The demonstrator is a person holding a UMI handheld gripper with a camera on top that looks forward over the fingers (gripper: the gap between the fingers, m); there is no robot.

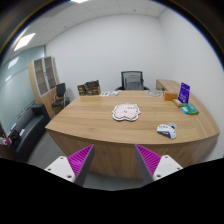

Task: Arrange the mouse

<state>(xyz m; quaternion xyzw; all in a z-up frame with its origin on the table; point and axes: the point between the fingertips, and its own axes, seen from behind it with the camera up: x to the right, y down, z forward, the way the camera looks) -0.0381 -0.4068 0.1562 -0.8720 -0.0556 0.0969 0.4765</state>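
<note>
A white and blue mouse (166, 130) lies on the wooden conference table (90, 118), to the right and near its front edge. A pale mouse pad with a wavy outline (126, 112) lies at the table's middle, left of and beyond the mouse. My gripper (113, 160) is held well back from the table, in front of its side panel. Its fingers (77, 158) with purple pads are spread wide apart with nothing between them.
A purple box (184, 93) and a teal item (190, 108) stand at the table's far right. Office chairs (132, 80) stand behind the table. A dark sofa (22, 128) and a wooden cabinet (44, 80) line the left wall.
</note>
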